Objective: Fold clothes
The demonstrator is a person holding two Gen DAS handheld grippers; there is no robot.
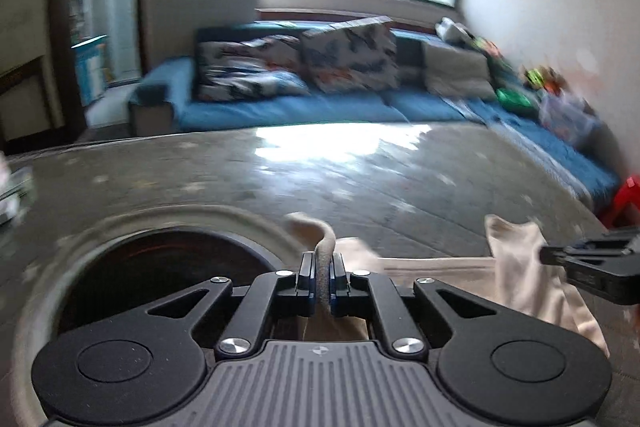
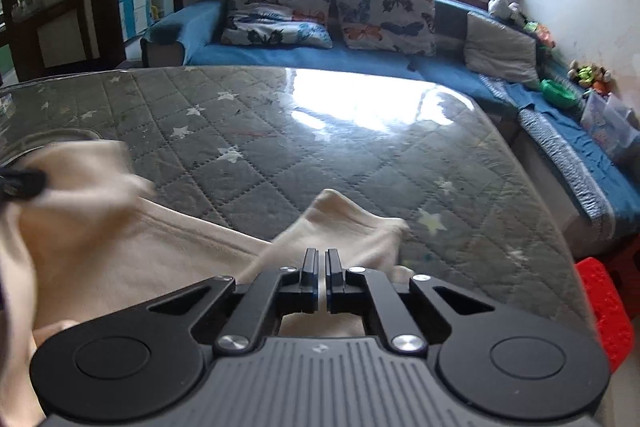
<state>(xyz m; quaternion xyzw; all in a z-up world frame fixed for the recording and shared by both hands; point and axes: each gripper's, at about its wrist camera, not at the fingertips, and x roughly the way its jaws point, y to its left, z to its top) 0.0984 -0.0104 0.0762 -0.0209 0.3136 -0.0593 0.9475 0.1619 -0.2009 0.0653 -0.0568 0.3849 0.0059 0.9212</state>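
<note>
A cream garment (image 2: 132, 247) is held up over the grey quilted table top (image 2: 320, 155). My left gripper (image 1: 322, 263) is shut on a bunched edge of the garment (image 1: 516, 267), which rises between its pads. My right gripper (image 2: 322, 259) is shut on another edge of the garment, whose corner sticks out ahead of the fingers. The cloth stretches between the two grippers. The right gripper shows at the right edge of the left wrist view (image 1: 592, 259); the left gripper shows at the left edge of the right wrist view (image 2: 24, 183).
A round hole with a pale rim (image 1: 168, 267) sits in the table just left of my left gripper. A blue sofa (image 2: 360, 59) with butterfly cushions (image 2: 384, 15) stands behind the table. A red plastic stool (image 2: 608, 307) is at the right.
</note>
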